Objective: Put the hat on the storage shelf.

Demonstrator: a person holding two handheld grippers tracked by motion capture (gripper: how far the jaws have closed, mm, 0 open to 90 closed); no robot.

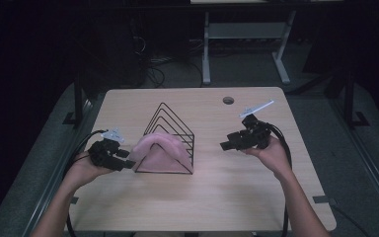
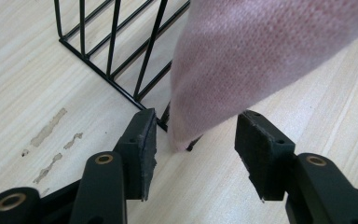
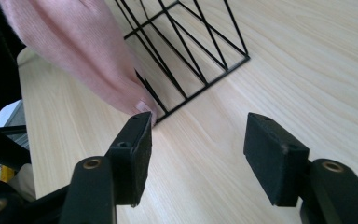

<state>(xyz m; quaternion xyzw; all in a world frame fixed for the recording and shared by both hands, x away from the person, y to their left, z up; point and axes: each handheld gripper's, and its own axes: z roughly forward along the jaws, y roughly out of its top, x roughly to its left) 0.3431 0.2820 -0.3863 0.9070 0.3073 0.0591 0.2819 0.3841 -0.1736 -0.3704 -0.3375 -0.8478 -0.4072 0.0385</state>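
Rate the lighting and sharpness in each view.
High view: dim, room behind nearly black, wooden table lit evenly, slightly soft. Left gripper view: bright, pink cloth and wire rack sharp, pads crisp. Right gripper view: bright, wood grain clear, dark patch at the left edge.

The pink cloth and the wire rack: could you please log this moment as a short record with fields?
cloth: pink cloth draped over the front of the black wire rack
surface: wooden table
left gripper: jaws open, beside the cloth's left end, not gripping it
right gripper: jaws open, right of the rack, holding nothing
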